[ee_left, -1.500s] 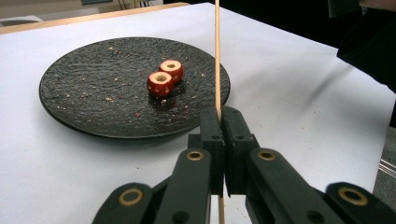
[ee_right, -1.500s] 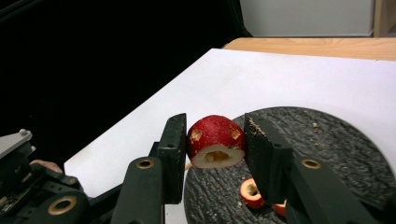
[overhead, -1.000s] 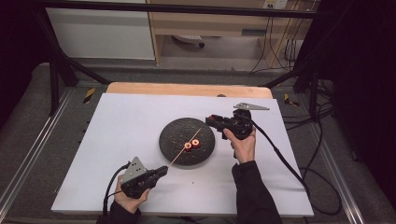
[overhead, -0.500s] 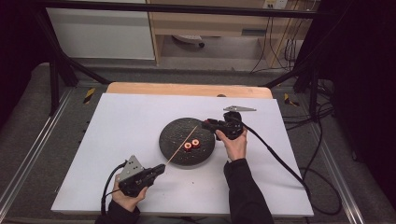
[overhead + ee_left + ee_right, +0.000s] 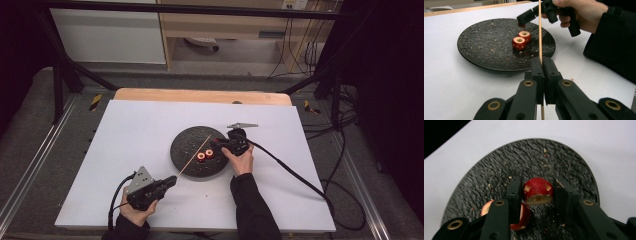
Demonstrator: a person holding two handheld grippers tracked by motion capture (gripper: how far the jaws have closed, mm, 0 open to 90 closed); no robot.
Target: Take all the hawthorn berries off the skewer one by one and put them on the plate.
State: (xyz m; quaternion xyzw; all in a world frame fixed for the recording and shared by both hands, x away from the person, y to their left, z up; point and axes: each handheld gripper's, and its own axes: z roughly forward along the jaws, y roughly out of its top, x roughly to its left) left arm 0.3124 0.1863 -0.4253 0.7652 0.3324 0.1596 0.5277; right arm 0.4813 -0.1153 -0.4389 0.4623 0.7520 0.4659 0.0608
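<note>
Fingers (image 5: 515,195) clamp a red fruit piece (image 5: 538,191) over the dark plate (image 5: 574,170)

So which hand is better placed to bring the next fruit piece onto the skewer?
Right. The right gripper already has a red fruit piece clamped between its jaws above the dark plate, beside the skewer. The left gripper is shut on that skewer, so it should probably just steady it.

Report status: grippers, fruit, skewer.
Left gripper shut on skewer. Right gripper shut on red fruit piece over plate. Nothing blocking.
</note>
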